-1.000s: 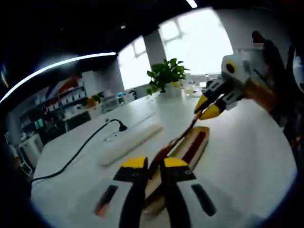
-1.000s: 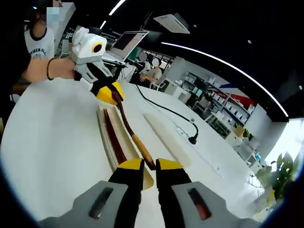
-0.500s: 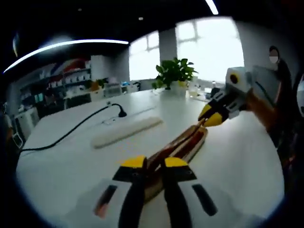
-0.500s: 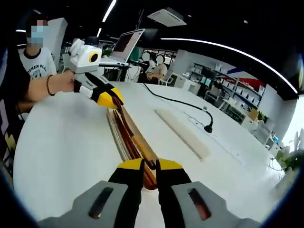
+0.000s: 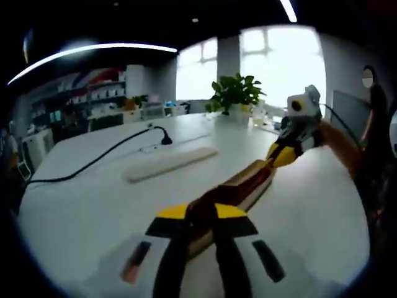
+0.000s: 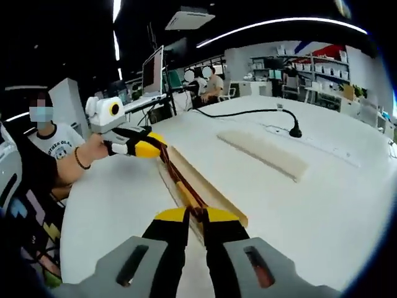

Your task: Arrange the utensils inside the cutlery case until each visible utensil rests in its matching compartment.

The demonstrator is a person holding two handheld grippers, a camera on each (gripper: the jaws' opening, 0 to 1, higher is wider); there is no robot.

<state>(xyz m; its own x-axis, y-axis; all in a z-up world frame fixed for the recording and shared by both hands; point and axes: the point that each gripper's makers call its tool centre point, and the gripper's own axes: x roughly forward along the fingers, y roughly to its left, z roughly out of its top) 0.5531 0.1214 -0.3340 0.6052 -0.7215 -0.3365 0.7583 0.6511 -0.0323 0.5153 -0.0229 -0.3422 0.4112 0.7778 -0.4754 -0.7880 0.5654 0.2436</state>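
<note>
Both the left gripper (image 5: 200,214) and right gripper (image 6: 196,215) look clamped on opposite ends of one long brown utensil (image 6: 181,186), probably a spoon, lying along the wooden cutlery case (image 6: 201,184) on the white table (image 6: 322,205).

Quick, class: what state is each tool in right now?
Left tool: shut on the utensil.
Right tool: shut on the same utensil's other end.
</note>
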